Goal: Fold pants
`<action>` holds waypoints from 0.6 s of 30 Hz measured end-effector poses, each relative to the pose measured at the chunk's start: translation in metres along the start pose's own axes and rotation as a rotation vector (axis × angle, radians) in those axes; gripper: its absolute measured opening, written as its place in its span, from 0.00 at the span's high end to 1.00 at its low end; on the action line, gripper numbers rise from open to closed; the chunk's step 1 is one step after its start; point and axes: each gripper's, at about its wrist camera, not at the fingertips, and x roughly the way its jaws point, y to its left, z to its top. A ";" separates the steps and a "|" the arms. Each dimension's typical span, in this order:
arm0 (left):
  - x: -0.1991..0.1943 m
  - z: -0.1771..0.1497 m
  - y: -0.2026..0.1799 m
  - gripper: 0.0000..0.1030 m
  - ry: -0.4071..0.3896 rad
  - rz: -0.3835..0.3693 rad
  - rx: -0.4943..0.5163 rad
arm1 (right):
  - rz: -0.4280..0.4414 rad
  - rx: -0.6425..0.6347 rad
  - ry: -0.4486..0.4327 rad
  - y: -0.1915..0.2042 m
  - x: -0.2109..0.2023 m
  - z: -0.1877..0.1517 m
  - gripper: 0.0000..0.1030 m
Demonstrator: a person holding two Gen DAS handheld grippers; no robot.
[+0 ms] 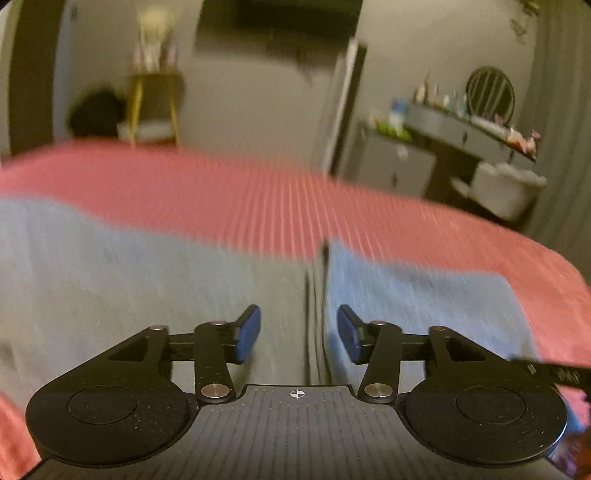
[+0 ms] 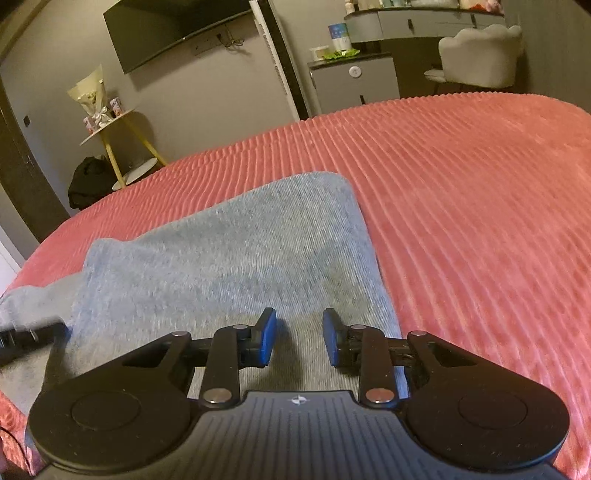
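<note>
Nearest, the left tool (image 1: 298, 334) and the right tool (image 2: 299, 338) both hover with blue pads parted, gripping nothing, over the grey-blue ribbed knit pants (image 2: 229, 251) spread flat on the coral ribbed bedspread (image 2: 480, 206). Beyond the bed stand a yellow-legged side table (image 2: 122, 147), a wall-mounted black television (image 2: 173, 29), a grey vanity desk (image 2: 417, 20) and a white shell-backed chair (image 2: 480, 59).

Pants (image 2: 229, 258): grey-blue knit cloth, finely ribbed, matt; bed cover (image 2: 480, 206): coral plush cloth, corded ridges, soft sheen; right tongs (image 2: 299, 339): matt black plastic, blue rubbery pads (image 2: 269, 339), shiny metal rivets.
</note>
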 end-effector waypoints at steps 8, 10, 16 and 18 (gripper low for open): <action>0.061 0.008 -0.018 0.37 0.124 -0.015 0.036 | -0.042 -0.077 -0.027 0.008 0.006 -0.001 0.74; 0.074 0.001 -0.013 0.33 0.168 0.005 0.042 | -0.055 -0.107 -0.035 0.010 0.008 -0.002 0.74; 0.079 0.000 0.000 0.27 0.160 -0.012 0.020 | -0.081 -0.159 -0.072 0.010 0.015 -0.002 0.73; 0.078 -0.001 0.002 0.27 0.156 -0.012 0.018 | -0.096 -0.187 -0.090 0.011 0.018 -0.003 0.73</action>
